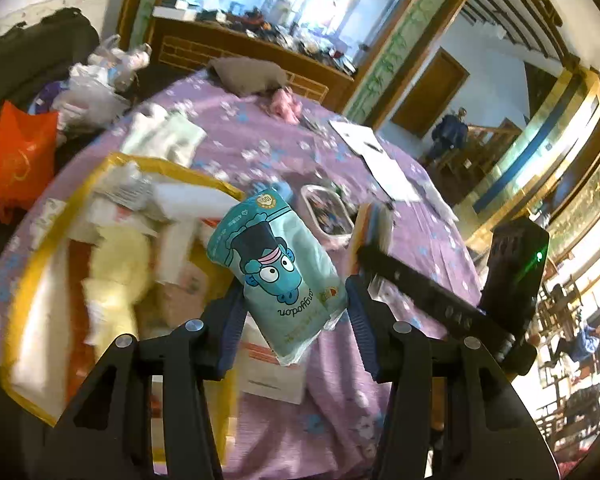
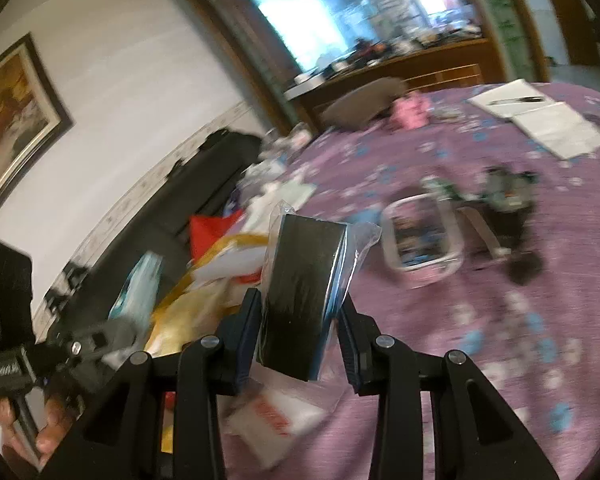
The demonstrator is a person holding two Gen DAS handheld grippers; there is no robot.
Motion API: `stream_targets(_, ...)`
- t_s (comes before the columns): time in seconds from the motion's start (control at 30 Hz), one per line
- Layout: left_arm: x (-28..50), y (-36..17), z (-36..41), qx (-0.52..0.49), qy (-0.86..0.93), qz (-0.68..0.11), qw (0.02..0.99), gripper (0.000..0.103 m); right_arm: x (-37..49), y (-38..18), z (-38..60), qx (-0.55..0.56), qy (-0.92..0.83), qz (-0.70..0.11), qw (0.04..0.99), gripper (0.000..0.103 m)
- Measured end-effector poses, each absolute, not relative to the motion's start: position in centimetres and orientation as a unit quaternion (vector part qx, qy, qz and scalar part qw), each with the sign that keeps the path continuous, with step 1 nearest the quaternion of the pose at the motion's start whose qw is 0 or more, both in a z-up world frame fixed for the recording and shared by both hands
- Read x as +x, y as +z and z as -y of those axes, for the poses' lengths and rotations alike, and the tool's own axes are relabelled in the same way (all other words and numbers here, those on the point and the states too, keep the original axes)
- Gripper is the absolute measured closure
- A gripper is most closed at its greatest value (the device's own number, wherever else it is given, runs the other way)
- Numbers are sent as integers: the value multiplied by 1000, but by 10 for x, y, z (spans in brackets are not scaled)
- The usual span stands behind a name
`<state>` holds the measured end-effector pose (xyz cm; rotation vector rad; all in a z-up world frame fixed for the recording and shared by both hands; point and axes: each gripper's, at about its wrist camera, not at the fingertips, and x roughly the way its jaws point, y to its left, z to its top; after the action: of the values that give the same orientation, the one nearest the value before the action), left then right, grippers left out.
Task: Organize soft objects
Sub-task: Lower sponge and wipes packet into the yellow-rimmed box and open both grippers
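We look from just behind each tool, along its two fingers, tilted down over the purple flowered bed cover [image 1: 284,148] — close to what sits between the fingers, far from the walls. Both views share the wooden headboard [image 1: 236,46], the white oval container [image 2: 422,236] and the yellow-rimmed bag [image 1: 112,184] — each also catches the other tool.
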<state>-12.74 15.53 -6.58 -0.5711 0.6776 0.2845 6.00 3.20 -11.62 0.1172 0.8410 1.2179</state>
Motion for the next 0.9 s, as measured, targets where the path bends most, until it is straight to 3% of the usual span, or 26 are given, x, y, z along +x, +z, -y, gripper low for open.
stream_targets(0.67,-176,-104,-240,-310,222,-323,866,54,-3,-99,-126,-28,617,-362,698,67)
stream_targets(0.83,-175,-115,-238,-314,204,-326,868,43,-11,-105,-139,-48,620,-361,695,64)
stream_targets(0.9,-178,-115,-238,-324,199,-317,869,40,-12,-107,-140,-47,616,-364,697,58)
